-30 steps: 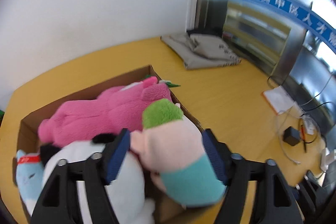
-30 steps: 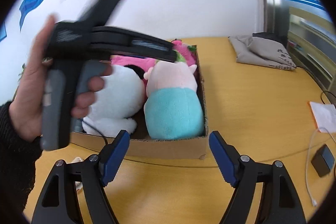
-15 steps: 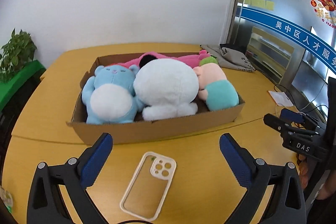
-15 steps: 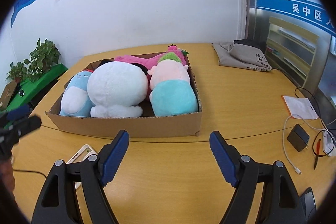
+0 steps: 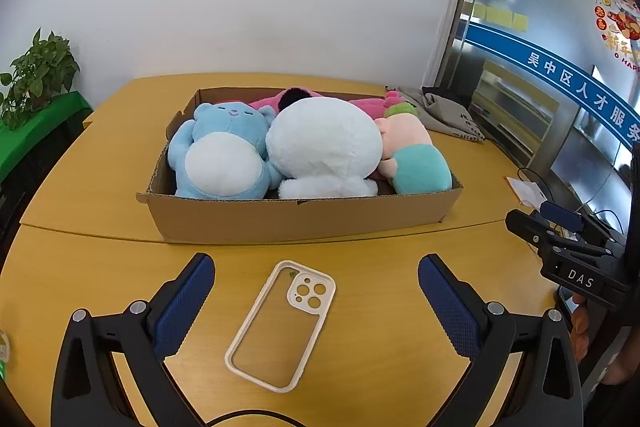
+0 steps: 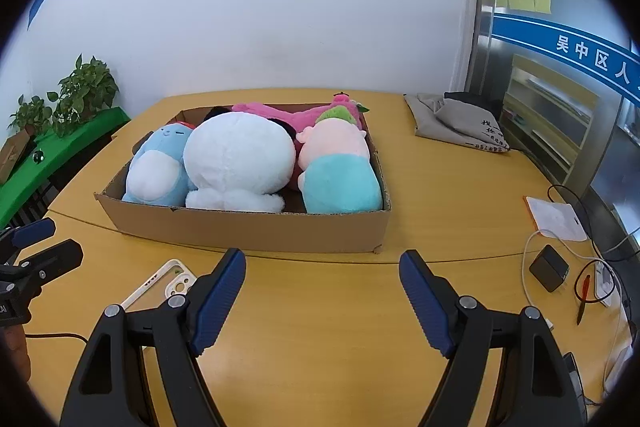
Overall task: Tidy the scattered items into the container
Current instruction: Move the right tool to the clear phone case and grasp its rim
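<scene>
A shallow cardboard box (image 5: 304, 219) (image 6: 248, 231) sits on the yellow table. In it lie a blue bear plush (image 5: 220, 155) (image 6: 158, 167), a big white plush (image 5: 324, 147) (image 6: 238, 159), a pink-and-teal plush (image 5: 416, 163) (image 6: 340, 167) and a pink plush (image 5: 360, 105) (image 6: 296, 115) at the back. My left gripper (image 5: 316, 303) is open and empty, in front of the box, above a clear phone case (image 5: 284, 323) (image 6: 160, 287). My right gripper (image 6: 322, 299) is open and empty, in front of the box; it also shows at the right edge of the left wrist view (image 5: 560, 243).
A grey cloth bag (image 6: 456, 123) (image 5: 444, 115) lies at the table's far right. A charger block (image 6: 549, 268), cables, a pen (image 6: 582, 295) and a paper (image 6: 556, 219) lie at the right edge. Plants (image 6: 80, 87) stand on a green shelf at left.
My left gripper has let go of the pink-and-teal plush in the box and drawn back to the table's near side. Both grippers now stay in front of the box.
</scene>
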Demonstrator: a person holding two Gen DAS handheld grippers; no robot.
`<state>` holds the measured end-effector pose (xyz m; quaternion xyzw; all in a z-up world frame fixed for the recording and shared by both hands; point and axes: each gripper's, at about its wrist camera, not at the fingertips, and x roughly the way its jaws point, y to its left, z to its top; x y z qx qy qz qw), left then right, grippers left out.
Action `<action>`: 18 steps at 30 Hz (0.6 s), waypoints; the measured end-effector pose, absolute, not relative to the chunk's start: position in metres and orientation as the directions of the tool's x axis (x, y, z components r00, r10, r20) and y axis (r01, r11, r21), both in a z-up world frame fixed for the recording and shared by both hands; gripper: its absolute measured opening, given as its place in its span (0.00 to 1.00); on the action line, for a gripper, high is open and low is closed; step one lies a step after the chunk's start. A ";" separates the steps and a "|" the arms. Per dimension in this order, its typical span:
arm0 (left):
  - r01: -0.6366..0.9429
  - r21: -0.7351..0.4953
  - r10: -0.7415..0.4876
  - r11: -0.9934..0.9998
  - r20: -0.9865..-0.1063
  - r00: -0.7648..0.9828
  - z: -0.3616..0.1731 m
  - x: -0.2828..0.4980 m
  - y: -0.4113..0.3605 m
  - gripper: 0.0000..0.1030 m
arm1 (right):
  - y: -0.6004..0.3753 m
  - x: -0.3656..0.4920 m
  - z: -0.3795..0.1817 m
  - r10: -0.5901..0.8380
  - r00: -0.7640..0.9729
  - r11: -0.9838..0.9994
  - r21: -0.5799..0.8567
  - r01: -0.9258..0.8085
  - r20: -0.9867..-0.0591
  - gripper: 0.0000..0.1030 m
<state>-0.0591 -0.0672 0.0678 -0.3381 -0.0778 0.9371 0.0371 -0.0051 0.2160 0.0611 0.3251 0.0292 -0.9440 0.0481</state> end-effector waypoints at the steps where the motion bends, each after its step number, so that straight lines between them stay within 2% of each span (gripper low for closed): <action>1: -0.019 -0.173 0.126 -0.985 -0.631 -0.766 0.067 -0.059 -0.067 1.00 | 0.216 -0.005 0.061 -0.070 -0.784 -0.994 -0.026 0.109 -0.616 0.77; 11: -0.005 -0.192 0.133 -0.981 -0.660 -0.739 0.055 -0.060 -0.078 1.00 | 0.219 -0.014 0.054 -0.099 -0.774 -0.991 -0.010 0.135 -0.626 0.77; 16: 0.043 -0.230 0.142 -0.972 -0.727 -0.672 0.025 -0.051 -0.097 1.00 | 0.193 -0.028 0.026 -0.230 -0.687 -0.942 -0.020 0.334 -0.689 0.77; 18: 0.081 -0.249 0.144 -0.965 -0.763 -0.630 0.007 -0.047 -0.107 0.96 | 0.172 -0.037 0.006 -0.245 -0.637 -0.910 -0.053 0.412 -0.731 0.77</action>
